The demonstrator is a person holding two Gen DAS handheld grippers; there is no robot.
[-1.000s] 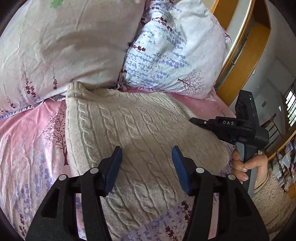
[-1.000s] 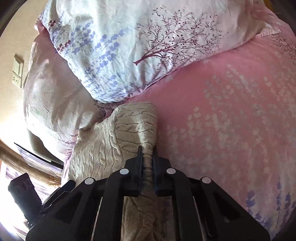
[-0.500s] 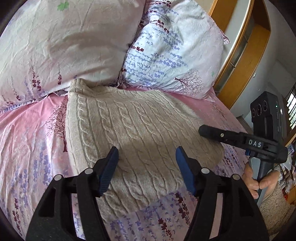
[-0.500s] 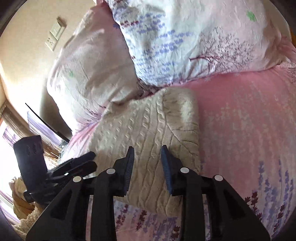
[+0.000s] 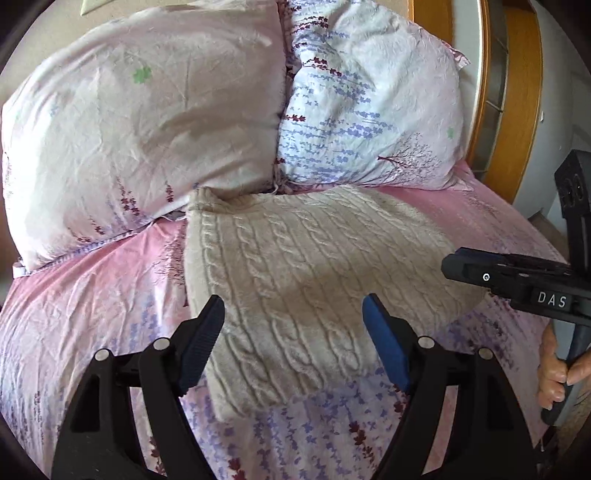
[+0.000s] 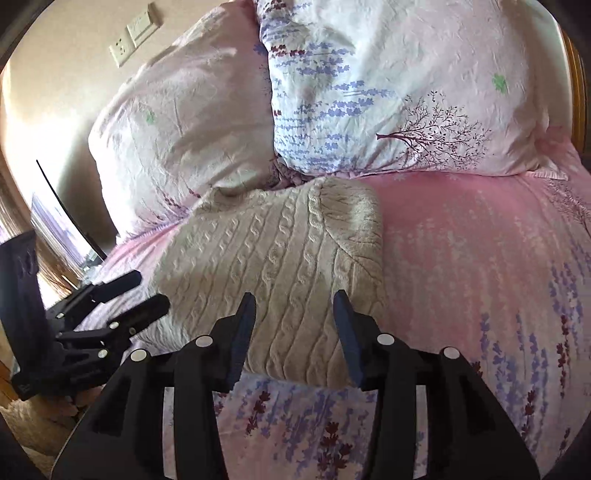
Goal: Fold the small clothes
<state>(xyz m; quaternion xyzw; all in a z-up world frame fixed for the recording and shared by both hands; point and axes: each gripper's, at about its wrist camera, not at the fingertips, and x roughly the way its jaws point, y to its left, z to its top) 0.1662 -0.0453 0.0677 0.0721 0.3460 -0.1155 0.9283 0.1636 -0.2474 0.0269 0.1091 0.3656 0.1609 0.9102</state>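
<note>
A cream cable-knit sweater (image 5: 306, 273) lies folded into a rectangle on the pink bed, its far edge against the pillows; it also shows in the right wrist view (image 6: 280, 266). My left gripper (image 5: 293, 317) is open and empty, hovering above the sweater's near edge. My right gripper (image 6: 294, 314) is open and empty above the sweater's near right corner. The right gripper also shows at the right of the left wrist view (image 5: 491, 273), and the left gripper at the left of the right wrist view (image 6: 136, 295).
Two floral pillows (image 5: 147, 125) (image 5: 369, 110) lean at the head of the bed. The pink floral sheet (image 6: 480, 266) spreads around the sweater. A wooden headboard (image 5: 521, 92) stands at the right, and wall switches (image 6: 135, 31) at the upper left.
My right gripper let go of the sweater's edge, opened and drew back. My left gripper also pulled back and up, staying open. The sweater now lies flat, folded.
</note>
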